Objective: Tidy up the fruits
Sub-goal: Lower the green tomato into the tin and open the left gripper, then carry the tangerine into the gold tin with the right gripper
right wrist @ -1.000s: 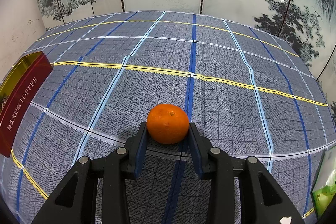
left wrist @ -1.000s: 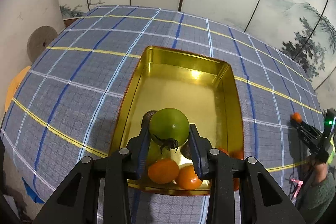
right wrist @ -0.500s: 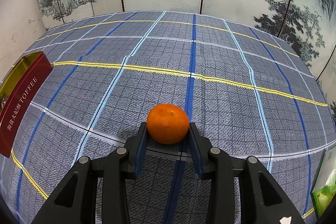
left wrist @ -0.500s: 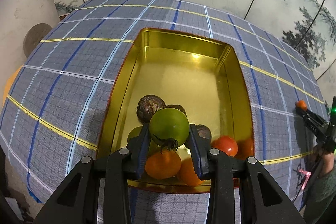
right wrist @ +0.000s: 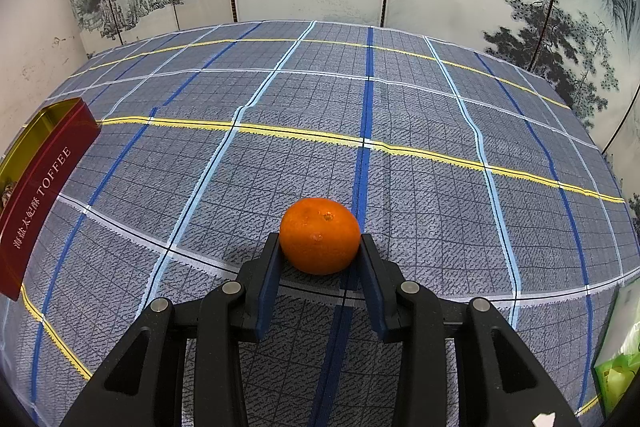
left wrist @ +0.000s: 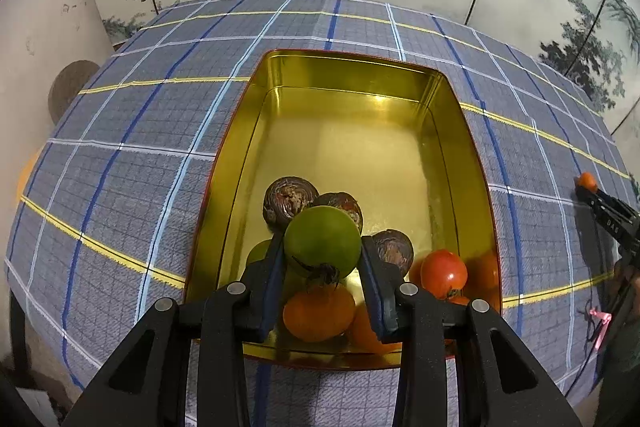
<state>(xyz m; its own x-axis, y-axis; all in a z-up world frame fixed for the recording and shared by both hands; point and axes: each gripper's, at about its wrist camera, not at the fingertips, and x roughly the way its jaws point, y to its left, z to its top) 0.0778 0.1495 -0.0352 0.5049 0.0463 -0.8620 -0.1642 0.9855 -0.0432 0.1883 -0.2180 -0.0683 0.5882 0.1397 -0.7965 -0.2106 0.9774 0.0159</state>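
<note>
Fruit held in 2 grippers
Left gripper (left wrist: 322, 253) squeezes green tomato (left wrist: 322, 242) over gold tin (left wrist: 466, 147); right gripper (right wrist: 319, 247) squeezes orange (right wrist: 319, 235).

The left wrist view looks steeply down, from close above, into the gold tin (left wrist: 460, 155) on the checked tablecloth (left wrist: 132, 163). The right wrist view faces down over the same tablecloth (right wrist: 420, 187), with the tin (right wrist: 44, 183) at its left edge.
</note>
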